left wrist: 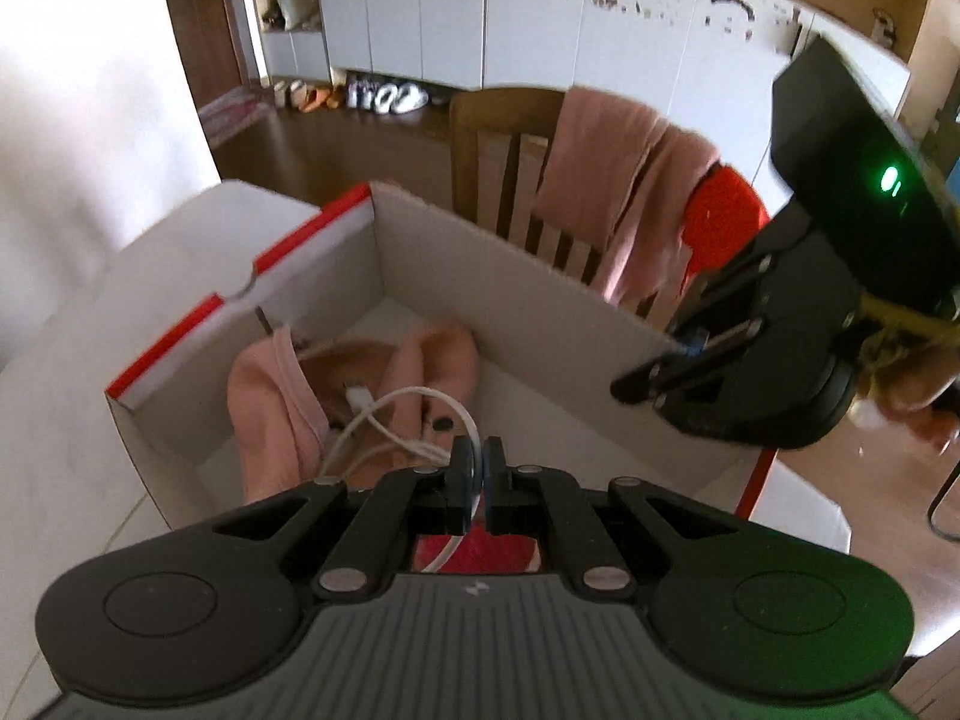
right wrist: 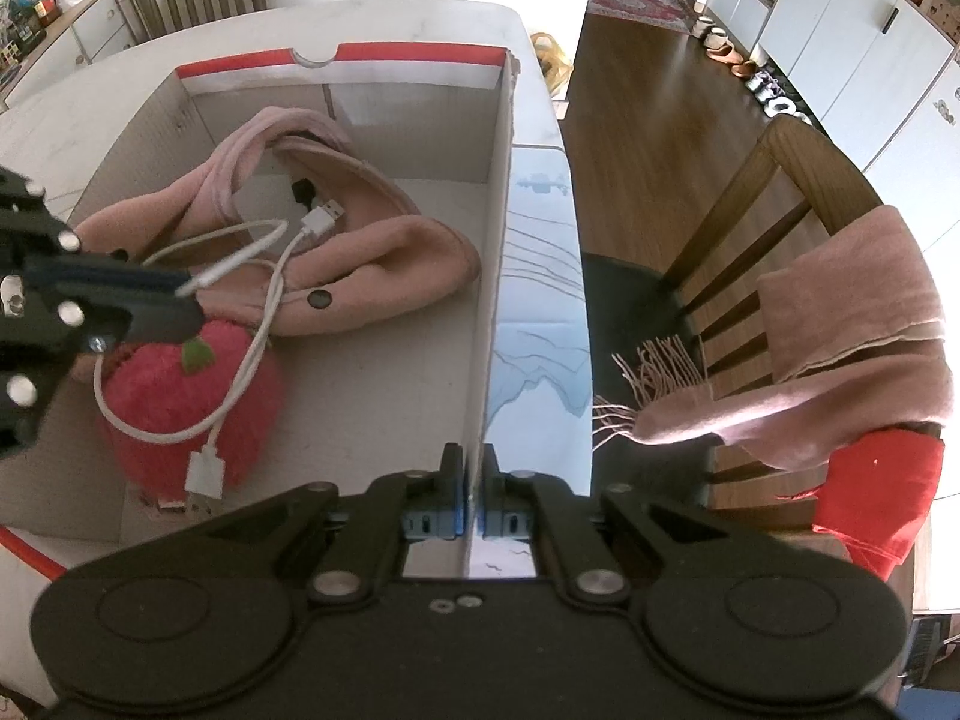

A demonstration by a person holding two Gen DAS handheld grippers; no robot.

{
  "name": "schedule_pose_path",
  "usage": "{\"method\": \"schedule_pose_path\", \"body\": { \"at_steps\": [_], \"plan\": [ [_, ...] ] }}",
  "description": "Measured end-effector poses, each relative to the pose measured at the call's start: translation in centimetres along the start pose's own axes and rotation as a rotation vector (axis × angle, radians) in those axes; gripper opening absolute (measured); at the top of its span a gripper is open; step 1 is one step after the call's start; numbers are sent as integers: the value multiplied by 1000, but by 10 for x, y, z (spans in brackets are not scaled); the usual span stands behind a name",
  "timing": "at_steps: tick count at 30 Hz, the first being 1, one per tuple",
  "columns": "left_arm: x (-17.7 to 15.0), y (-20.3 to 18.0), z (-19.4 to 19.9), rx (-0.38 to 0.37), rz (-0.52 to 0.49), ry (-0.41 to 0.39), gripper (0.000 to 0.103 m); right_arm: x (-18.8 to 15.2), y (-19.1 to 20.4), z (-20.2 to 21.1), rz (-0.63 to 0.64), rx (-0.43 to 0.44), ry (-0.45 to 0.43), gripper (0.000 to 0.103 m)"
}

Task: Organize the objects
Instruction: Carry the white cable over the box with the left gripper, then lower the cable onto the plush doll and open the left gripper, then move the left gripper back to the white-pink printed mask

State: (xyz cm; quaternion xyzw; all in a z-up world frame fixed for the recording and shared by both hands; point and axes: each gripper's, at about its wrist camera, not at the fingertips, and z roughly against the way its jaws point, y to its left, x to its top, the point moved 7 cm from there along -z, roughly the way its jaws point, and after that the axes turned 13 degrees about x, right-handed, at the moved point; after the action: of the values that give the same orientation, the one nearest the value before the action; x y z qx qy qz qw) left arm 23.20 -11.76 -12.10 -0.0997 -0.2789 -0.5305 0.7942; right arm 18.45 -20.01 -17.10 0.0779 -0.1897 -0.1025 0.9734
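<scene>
Closest to the left wrist camera, the left gripper (left wrist: 478,468) is clenched on a white cable (left wrist: 384,414), which runs between its pads and trails down beneath them. It hangs over the near end of an open cardboard box (left wrist: 420,252) with a red-edged flap. From the right wrist view the same left gripper (right wrist: 195,300) reaches in from the left side, its tips pinching the cable (right wrist: 258,324) above a red plush strawberry (right wrist: 198,396). The cable loops over the strawberry, one plug resting at its near side and another plug lying farther in on a pink garment (right wrist: 360,240). The garment lies across the middle and far part of the box floor, touching the strawberry's far side.

Right gripper (right wrist: 472,468) is clamped on the box's right wall (right wrist: 498,240), one pad inside the box and one outside. In the left view the right gripper (left wrist: 684,354) shows at the right, gripping that wall's top edge.

The box (right wrist: 420,54) sits on a white table (right wrist: 390,12). Right of the table stands a wooden chair (right wrist: 774,192) with a pink scarf (right wrist: 852,324) draped over its back and a red cloth (right wrist: 882,480) just below the scarf. White cabinets (left wrist: 456,6) line the far wall, with shoes (left wrist: 384,96) on the floor beneath them.
</scene>
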Motion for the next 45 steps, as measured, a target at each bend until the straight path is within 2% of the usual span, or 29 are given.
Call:
{"method": "schedule_pose_path", "body": {
  "at_steps": [9,17,19,20,21,22,23,24,32,34,43,45],
  "plan": [
    [-11,-3,-15,-8,-3,79,3,0,1,-1,1,1,3,2],
    [-10,-3,-12,13,5,76,7,0,1,-1,0,1,3,2],
    [-10,-2,-11,17,13,74,12,0,1,-1,0,1,3,2],
    [-10,-2,-9,19,15,71,18,0,1,-1,0,1,3,3],
    [-11,-1,-6,24,18,68,29,0,1,-1,0,1,3,3],
    [-11,0,-3,27,20,65,36,0,1,-1,0,1,3,3],
    [-11,1,0,26,21,59,53,0,1,-1,1,0,3,3],
    [-10,2,5,25,23,48,65,0,1,-1,1,0,3,3],
    [-7,13,44,36,38,-3,67,-1,1,0,6,-6,7,3],
    [-7,18,55,36,43,-19,70,-1,1,0,5,-5,7,3],
    [-24,45,98,66,76,-39,72,-1,1,1,6,-6,9,4],
    [-31,52,107,74,85,-39,78,-1,1,1,5,-6,9,4]
  ]
}}
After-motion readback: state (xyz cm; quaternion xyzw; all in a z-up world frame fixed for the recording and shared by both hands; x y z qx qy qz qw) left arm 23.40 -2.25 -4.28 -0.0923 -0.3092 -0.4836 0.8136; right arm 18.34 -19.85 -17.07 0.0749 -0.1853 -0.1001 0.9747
